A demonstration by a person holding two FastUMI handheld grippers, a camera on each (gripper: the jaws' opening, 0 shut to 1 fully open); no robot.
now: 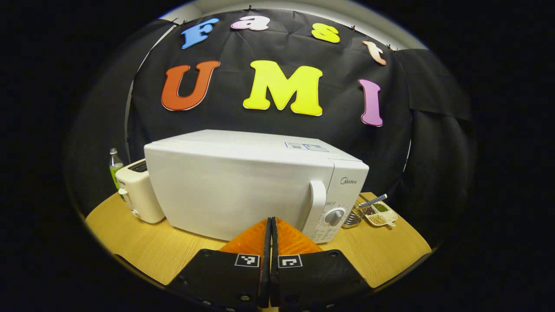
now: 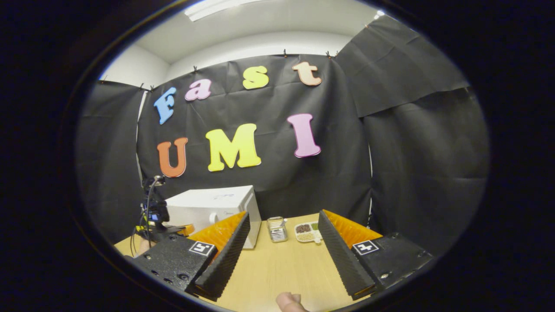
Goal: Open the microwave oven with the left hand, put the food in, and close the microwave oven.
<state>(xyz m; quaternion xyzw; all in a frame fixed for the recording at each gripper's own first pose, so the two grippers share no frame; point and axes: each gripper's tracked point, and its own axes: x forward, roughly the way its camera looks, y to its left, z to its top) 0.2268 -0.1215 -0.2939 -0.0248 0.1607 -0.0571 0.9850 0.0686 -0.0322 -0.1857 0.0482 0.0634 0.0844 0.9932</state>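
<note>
The white microwave (image 1: 243, 190) stands on the wooden table (image 1: 381, 255) with its door closed and the handle (image 1: 318, 203) on the door's right side. My left gripper (image 1: 271, 223) is shut with nothing in it, a short way in front of the door and left of the handle. The food, a small white divided dish (image 1: 380, 213) of beans and grains, lies to the right of the microwave. In the right gripper view my right gripper (image 2: 284, 215) is open and empty, above the table, with the dish (image 2: 307, 232) and the microwave (image 2: 212, 208) farther off.
A cream toaster (image 1: 136, 190) and a bottle (image 1: 115, 167) stand left of the microwave. A wire holder (image 2: 276, 229) sits between the microwave and the dish. A fingertip (image 2: 288, 301) shows at the bottom edge of the right gripper view.
</note>
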